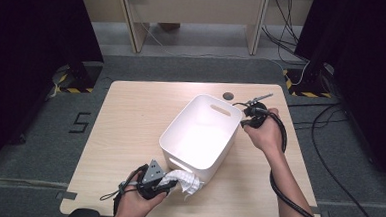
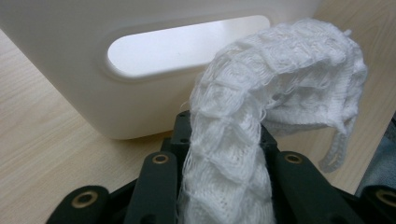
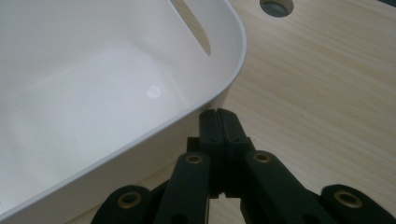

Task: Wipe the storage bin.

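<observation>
A white knitted cloth (image 1: 186,181) hangs bunched from my left gripper (image 1: 171,182), which is shut on it near the table's front edge, just in front of the white plastic bin (image 1: 178,118). In the left gripper view the cloth (image 2: 280,70) runs up between the jaws of the left gripper (image 2: 224,126) and droops over to the right, with the bin's handle slot (image 2: 187,44) close behind. My right gripper (image 1: 242,121) is at the bin's far right side. There its jaws (image 3: 218,116) are shut against each other with nothing between them, tips at the outer wall just under the bin's rim (image 3: 236,65).
The bin stands skewed in the middle of a light wooden table (image 1: 130,115) and looks empty inside. A round cable hole (image 1: 227,96) lies behind it. Cables trail over the floor at the right, and dark curtains flank the table.
</observation>
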